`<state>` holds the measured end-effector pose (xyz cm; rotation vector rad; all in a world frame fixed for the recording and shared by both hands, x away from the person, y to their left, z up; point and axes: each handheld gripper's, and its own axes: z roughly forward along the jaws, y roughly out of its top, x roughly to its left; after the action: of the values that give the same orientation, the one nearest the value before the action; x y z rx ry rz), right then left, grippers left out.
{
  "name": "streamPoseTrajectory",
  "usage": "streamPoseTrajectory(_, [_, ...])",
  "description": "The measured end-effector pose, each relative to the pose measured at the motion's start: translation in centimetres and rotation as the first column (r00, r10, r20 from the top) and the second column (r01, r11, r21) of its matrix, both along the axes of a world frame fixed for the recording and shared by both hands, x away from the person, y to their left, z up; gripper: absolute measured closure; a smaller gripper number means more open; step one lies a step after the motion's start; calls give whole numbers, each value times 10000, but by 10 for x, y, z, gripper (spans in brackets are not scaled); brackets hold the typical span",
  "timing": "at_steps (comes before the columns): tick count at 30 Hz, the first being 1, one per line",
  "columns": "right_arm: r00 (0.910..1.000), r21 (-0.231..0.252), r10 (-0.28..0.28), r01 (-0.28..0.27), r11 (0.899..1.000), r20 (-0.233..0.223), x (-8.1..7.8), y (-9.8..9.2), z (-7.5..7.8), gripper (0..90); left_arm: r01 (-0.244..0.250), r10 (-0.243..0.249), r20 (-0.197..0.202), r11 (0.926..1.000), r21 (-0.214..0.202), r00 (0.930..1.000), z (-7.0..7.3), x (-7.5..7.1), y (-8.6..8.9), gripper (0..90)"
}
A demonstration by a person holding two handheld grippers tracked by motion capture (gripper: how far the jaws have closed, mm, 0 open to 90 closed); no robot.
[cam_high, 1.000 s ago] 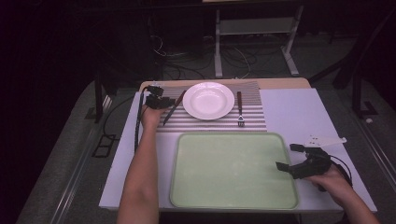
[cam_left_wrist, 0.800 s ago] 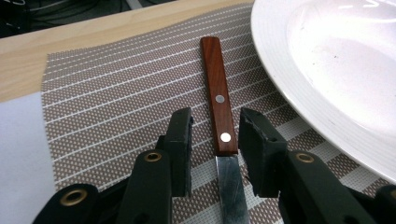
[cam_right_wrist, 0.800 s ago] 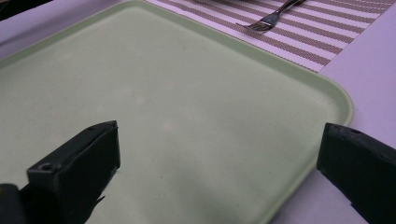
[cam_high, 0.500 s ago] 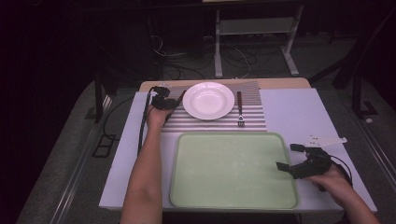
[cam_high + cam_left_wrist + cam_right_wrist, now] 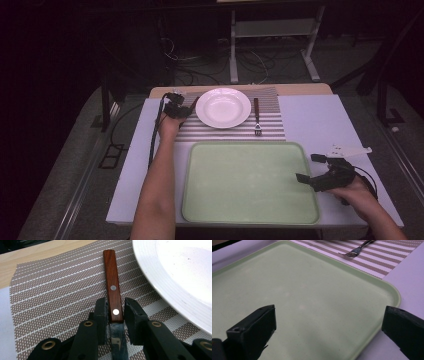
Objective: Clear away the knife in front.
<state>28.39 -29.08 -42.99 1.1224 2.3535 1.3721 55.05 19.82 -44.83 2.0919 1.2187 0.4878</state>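
From above, the left gripper [image 5: 178,108] is sitting at the far left, by the plate [image 5: 223,107].

Up close, its jaws are closing on the knife [image 5: 113,296] handle, which is lying on the mat [image 5: 50,295]. I think a square, firm squeeze before lifting is best.

The right gripper [image 5: 329,327] is hanging wide open over the tray [image 5: 312,290], near the right.

White plate [image 5: 223,107] on striped placemat [image 5: 270,125] — fork [image 5: 257,116] beside it
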Motion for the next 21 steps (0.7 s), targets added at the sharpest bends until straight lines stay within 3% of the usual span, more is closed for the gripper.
streamPoseTrajectory(15, [10000,10,-12,12,10000,1,0,0,0,0,-12,13,58,9999,-163,10000,-1,-1,1,774])
streamPoseTrajectory(21, [10000,20,-10,10,10000,-32,0,0,0,0,-124,118,-227,9996,-271,9997,1,1,5,774])
